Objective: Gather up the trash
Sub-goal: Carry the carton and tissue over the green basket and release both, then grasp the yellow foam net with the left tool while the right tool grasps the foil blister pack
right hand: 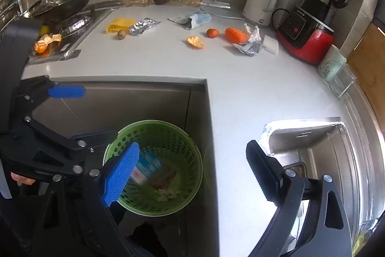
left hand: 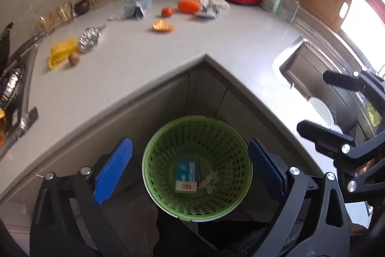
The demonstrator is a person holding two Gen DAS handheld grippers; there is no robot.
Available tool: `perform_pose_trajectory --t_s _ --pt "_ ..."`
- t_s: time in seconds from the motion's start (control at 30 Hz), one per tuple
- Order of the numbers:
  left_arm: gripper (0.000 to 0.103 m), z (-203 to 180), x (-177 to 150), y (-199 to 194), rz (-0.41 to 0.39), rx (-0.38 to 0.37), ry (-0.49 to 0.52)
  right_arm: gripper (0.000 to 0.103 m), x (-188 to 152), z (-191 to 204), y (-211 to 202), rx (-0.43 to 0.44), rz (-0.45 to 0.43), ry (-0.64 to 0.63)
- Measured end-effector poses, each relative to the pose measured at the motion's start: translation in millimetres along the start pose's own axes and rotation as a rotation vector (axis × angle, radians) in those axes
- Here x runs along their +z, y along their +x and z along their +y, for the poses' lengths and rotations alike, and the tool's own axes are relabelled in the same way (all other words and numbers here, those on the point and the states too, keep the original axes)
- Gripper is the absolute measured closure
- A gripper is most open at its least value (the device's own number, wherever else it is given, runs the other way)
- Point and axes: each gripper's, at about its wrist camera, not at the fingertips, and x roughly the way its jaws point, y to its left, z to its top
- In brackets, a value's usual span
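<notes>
Pale grey counter (left hand: 149, 69) wraps around an inside corner ahead of me, with a tiled wall behind it. Down in that corner, on the floor, stands the green basket (left hand: 168, 136), perforated all round. Inside it I see a blue-and-white carton (left hand: 187, 175) lying flat and a crumpled pale scrap (left hand: 210, 181) just beside it.

My left gripper (left hand: 190, 168) hangs directly over the basket, its blue pads spread wide with nothing between them. My right gripper (right hand: 192, 172) is likewise wide apart and empty; its left pad sits over the basket rim, its right one over the counter edge near the sink (right hand: 312, 143). In the left view, the right gripper shows as black fingers at the right edge, above the sink.

On the counter, trash is scattered well apart from the basket: a crumpled foil wrapper (right hand: 143, 25) touching a yellow ridged piece (right hand: 119, 24), with a small brown nut (right hand: 121, 34) just in front; a blue-grey pouch (right hand: 192, 19); an orange peel (right hand: 195, 42); a small orange-red fruit (right hand: 212, 32); an orange ridged piece (right hand: 236, 35) beside crumpled white and silver wrappers (right hand: 250, 45).

Farther back stand a cream kettle (right hand: 261, 0) and a red blender (right hand: 310, 23). More peel (right hand: 45, 41) lies by the wok (right hand: 65, 0) on the stove.
</notes>
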Motion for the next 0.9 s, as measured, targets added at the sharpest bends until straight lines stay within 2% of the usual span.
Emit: perform_pose_trajectory --t_s 0.13,0.3,0.5,0.67,0.9 --pt "0.008 11 15 -20 -0.052 0.026 -0.038 0.013 10 -6 -7 0.011 -0.027 0.01" --pt "0.008 35 35 -55 -0.148 0.098 -0.076 0.013 28 -10 -16 0.03 -0.068 0.016" --pt "0.008 70 54 -81 -0.222 0.151 -0.127 0.011 56 1 -17 0.037 -0.109 -0.014" --pt "0.008 104 65 -82 -0.236 0.202 -0.151 0.011 81 13 -10 0.06 -0.132 -0.02" --pt "0.008 162 80 -59 -0.207 0.221 -0.191 0.011 115 25 12 0.078 -0.131 0.018"
